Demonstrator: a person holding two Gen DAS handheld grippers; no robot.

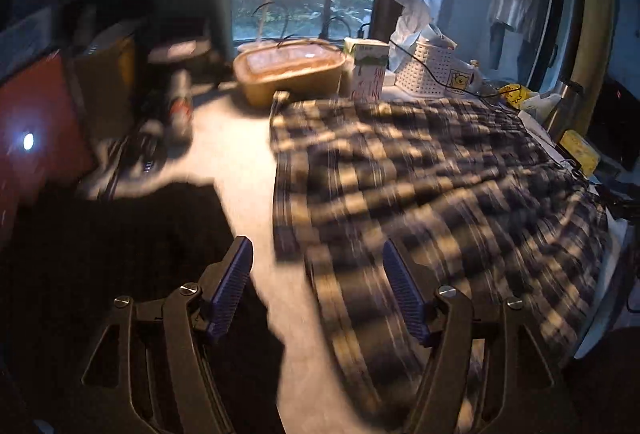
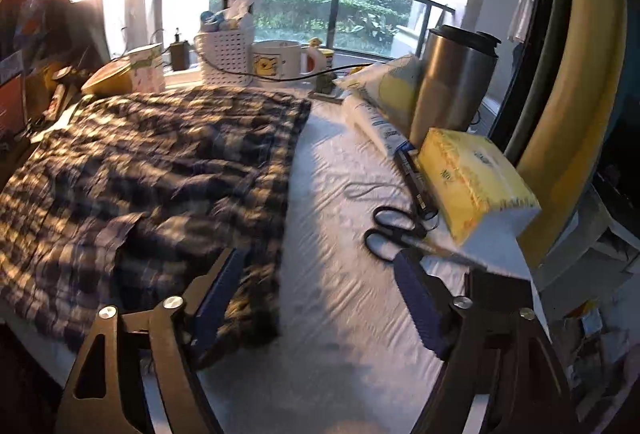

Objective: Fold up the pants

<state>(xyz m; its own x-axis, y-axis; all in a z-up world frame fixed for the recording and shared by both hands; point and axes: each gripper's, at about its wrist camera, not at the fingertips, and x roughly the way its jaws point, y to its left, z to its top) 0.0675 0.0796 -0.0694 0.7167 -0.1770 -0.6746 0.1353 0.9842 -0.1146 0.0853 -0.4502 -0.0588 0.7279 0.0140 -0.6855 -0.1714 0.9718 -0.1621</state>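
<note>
Dark blue and cream plaid pants [image 1: 432, 186] lie spread on a white table [image 1: 248, 162]; they also show in the right wrist view [image 2: 160, 162]. My left gripper [image 1: 318, 258] is open and empty, hovering over the pants' near left edge. My right gripper [image 2: 320, 270] is open and empty, above the pants' near right corner and the bare table [image 2: 340, 294]. Both views are motion-blurred.
At the back stand a tan lidded container [image 1: 288, 70], a carton [image 1: 370, 70], a white perforated basket [image 2: 226, 58] and a mug [image 2: 280, 60]. To the right are a steel tumbler [image 2: 456, 82], a yellow tissue pack [image 2: 476, 186] and black scissors [image 2: 394, 230].
</note>
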